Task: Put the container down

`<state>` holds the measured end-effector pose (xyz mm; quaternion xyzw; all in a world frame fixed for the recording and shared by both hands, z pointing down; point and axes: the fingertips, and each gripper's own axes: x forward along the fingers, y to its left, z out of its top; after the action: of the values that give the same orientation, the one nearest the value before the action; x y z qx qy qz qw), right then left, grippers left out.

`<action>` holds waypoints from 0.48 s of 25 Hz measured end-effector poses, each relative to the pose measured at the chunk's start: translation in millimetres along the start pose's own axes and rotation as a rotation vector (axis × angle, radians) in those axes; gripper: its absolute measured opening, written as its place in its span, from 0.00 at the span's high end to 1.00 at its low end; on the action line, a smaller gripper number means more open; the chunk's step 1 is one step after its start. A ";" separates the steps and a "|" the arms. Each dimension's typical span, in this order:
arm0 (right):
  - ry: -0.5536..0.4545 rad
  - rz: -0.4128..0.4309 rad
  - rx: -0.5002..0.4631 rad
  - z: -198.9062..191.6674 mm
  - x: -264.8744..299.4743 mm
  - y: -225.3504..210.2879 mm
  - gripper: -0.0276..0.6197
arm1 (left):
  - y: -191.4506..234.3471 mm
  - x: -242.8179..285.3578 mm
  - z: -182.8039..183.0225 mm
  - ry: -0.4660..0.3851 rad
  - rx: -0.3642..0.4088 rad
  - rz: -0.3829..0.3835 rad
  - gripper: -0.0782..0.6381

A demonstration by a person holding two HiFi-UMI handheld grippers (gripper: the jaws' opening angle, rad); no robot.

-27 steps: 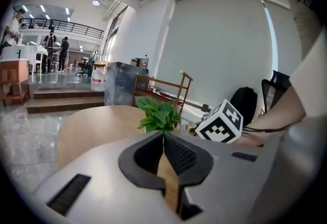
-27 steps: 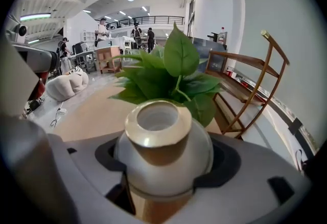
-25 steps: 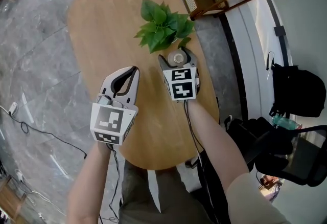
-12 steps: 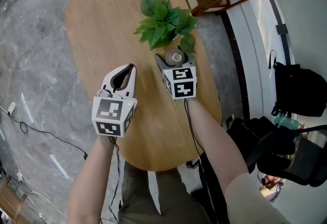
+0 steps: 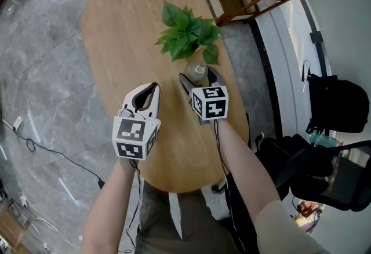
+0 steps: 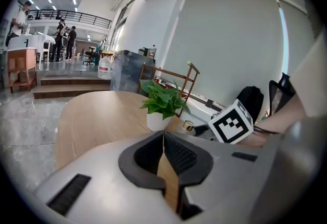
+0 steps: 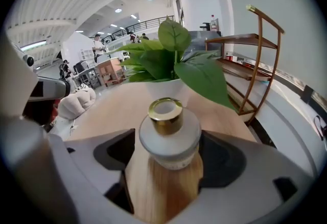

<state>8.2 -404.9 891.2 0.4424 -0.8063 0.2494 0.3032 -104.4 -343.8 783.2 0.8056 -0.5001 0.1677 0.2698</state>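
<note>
Little change: container [image 7: 169, 138] still between right gripper [image 5: 199, 76] jaws

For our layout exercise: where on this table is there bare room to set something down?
Free: the table's far end and left side, beyond the left tongs and left of the plant. Crowded: the right edge, where plant, bottle and right tongs bunch.
</note>
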 end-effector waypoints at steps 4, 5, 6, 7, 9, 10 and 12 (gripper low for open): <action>-0.008 -0.017 0.042 4.9 -36.0 8.7 0.44 | -11.2 -20.1 11.5 -0.002 -0.007 0.001 0.88; -0.015 -0.021 0.044 8.7 -46.6 10.6 0.44 | -13.8 -25.5 15.6 -0.002 -0.005 0.001 0.88; -0.023 -0.025 0.041 13.7 -58.0 12.2 0.44 | -16.5 -31.3 20.6 -0.003 0.001 0.001 0.88; -0.032 -0.029 0.036 20.0 -70.0 13.9 0.44 | -18.9 -37.5 26.7 -0.004 0.009 0.000 0.88; -0.058 -0.033 0.019 37.4 -94.6 17.8 0.44 | -22.5 -50.5 42.2 -0.012 0.027 0.003 0.88; -0.073 -0.035 0.005 48.2 -106.8 20.0 0.44 | -23.8 -57.1 51.4 -0.019 0.035 0.005 0.88; -0.103 -0.032 -0.024 71.0 -130.4 25.4 0.44 | -26.4 -70.9 71.1 -0.036 0.047 0.009 0.88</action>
<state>22.5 -366.9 746.1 0.4641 -0.8165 0.2117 0.2705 -112.2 -326.5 681.1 0.8125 -0.5042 0.1659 0.2410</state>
